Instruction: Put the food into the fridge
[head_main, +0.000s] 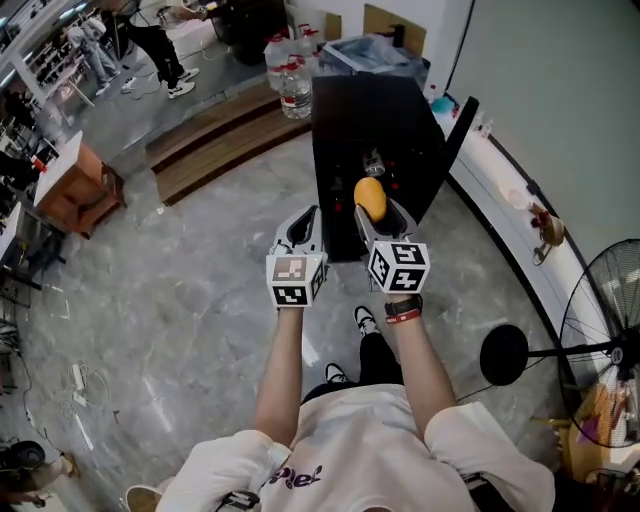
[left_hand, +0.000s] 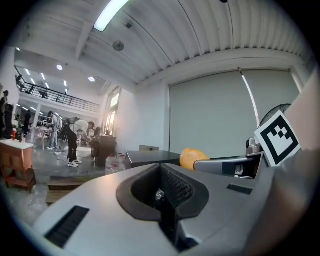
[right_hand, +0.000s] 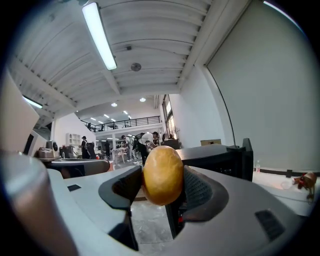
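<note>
Right gripper (head_main: 375, 222) clamped on the food (head_main: 370, 197): a rounded yellow-orange piece, looks like a bun or potato, can't tell which. In the right gripper view both pads press its sides, and the food (right_hand: 162, 174) stands upright between them, sticking up above the jaws

Left gripper (head_main: 303, 228) clenched, jaws together, nothing between them; the left gripper view shows the pads meeting at the centre of the gripper (left_hand: 162, 192). From there the food (left_hand: 192, 157) is at 2 o'clock, beyond the right gripper's jaw

Head view: the two grippers sit side by side, near each other but apart, left one at 9 o'clock of the right, both pointing to 12 o'clock. Black fridge (head_main: 375, 120) at 12 o'clock, just beyond the right gripper's tips, its door (head_main: 455, 135) swung open at the 2 o'clock side. The food is in front of the opening, not inside

Water bottles (head_main: 290, 70) on the floor at 11 o'clock behind the fridge, standing fan (head_main: 605, 340) at 4 o'clock, wooden table (head_main: 75, 190) at 9 o'clock
</note>
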